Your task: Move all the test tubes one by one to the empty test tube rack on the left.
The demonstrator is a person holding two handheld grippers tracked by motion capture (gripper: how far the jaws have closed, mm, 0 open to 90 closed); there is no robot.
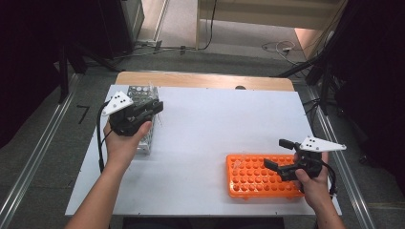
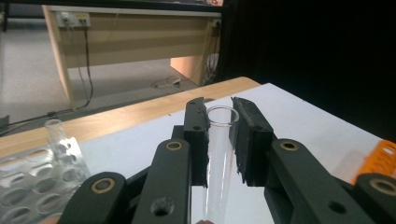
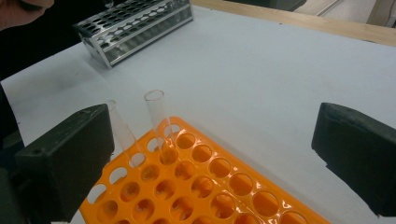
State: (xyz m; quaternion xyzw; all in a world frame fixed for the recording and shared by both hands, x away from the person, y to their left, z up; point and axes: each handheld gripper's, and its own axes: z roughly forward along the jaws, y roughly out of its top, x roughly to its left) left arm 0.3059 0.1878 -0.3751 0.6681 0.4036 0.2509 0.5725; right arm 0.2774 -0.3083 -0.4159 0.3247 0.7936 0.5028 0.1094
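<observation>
My left gripper [image 1: 155,109] hovers over the near end of a metal tube rack [image 1: 141,95], shut on a clear glass test tube [image 2: 218,158]. The tube stands upright between the two black pads [image 2: 252,135], its open rim level with their tips. My right gripper [image 1: 276,152] stands open over the right part of an orange tube rack [image 1: 253,179], nothing between its jaws. In the right gripper view two clear tubes [image 3: 159,122] stand tilted in corner holes of the orange rack [image 3: 205,186], between the wide-apart pads [image 3: 70,154].
The metal rack [image 3: 135,23] lies at the table's far left with one tube [image 2: 56,133] standing in it. A white sheet [image 1: 215,129] covers the table; a wooden strip [image 1: 205,80] runs along its far edge. Cables lie on the floor beyond.
</observation>
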